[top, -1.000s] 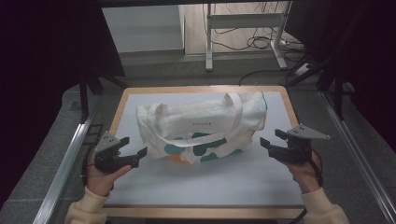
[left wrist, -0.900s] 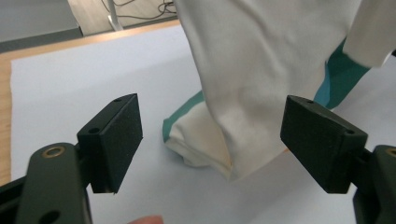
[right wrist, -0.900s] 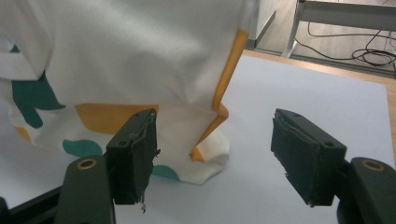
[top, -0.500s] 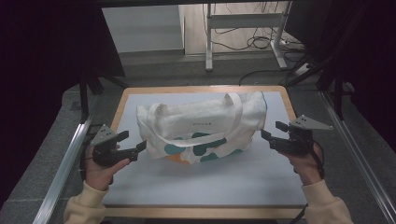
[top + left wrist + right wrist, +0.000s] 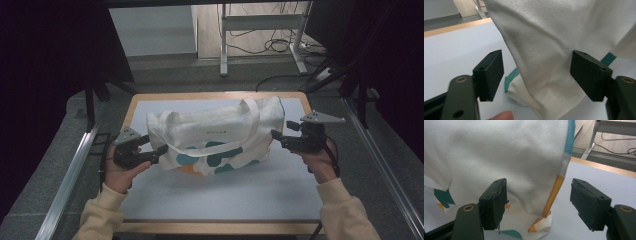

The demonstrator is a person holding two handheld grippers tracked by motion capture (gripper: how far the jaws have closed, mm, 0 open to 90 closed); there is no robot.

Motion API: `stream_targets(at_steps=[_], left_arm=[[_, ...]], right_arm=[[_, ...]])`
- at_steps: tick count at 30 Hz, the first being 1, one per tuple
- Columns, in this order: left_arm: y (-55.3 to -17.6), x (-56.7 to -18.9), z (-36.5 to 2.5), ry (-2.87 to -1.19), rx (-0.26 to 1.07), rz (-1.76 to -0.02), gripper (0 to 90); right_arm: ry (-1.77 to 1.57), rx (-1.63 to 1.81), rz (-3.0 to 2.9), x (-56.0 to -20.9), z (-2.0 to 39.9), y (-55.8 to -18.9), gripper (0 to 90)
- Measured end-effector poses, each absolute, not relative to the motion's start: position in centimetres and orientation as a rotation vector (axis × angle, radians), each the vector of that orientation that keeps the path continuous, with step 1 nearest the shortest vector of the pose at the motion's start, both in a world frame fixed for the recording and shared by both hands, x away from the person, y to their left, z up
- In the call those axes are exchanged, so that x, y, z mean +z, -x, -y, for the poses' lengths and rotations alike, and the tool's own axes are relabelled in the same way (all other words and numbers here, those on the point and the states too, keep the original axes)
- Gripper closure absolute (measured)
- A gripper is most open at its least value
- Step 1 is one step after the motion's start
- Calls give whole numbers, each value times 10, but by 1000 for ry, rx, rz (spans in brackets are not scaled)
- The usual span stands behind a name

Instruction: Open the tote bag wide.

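Tote bag (image 5: pixel 215 135) on its side, long axis across table (image 5: pixel 250 195)

The person is wearing cream-coloured long sleeves with ribbed cuffs, the left sleeve (image 5: pixel 102 212) coming in at seven o'clock of the high view and the right sleeve (image 5: pixel 345 210) at five o'clock. Each hand is carrying a matte black two-finger gripper: the left gripper (image 5: pixel 159 152) is showing a small grey angled plate on top, and the right gripper (image 5: pixel 276 136) is wearing a grey three-cornered plate with small holes. A dark cable is trailing from each. Up close, the rectangular black fingers (image 5: pixel 489 73) are showing small screw holes and brass-coloured rivets; the right gripper's pads (image 5: pixel 496 202) are looking frayed at the edges.
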State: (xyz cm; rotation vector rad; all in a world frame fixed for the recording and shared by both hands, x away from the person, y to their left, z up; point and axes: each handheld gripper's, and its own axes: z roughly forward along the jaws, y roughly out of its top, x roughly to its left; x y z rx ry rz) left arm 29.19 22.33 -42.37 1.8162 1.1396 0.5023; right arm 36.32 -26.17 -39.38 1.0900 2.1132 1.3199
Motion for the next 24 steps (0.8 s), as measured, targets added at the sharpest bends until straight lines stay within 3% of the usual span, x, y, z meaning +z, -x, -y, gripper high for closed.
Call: stream_targets(at_steps=[7, 13, 18, 24], left_arm=[[-292, -424, -222, -1816, 495, -1125, 313], [-294, -425, -220, -1817, 483, -1123, 365], [-293, -425, -218, -1815, 498, -1113, 468], [-291, -425, -219, -1801, 521, -1117, 658]], right_arm=[[-1102, 1354, -2113, -394, 268, -371, 227], [-1130, 1396, -2141, -400, 266, -379, 243], [-1115, 1396, -2165, -402, 262, -379, 412], [-1076, 1294, -2132, -402, 256, -372, 652]])
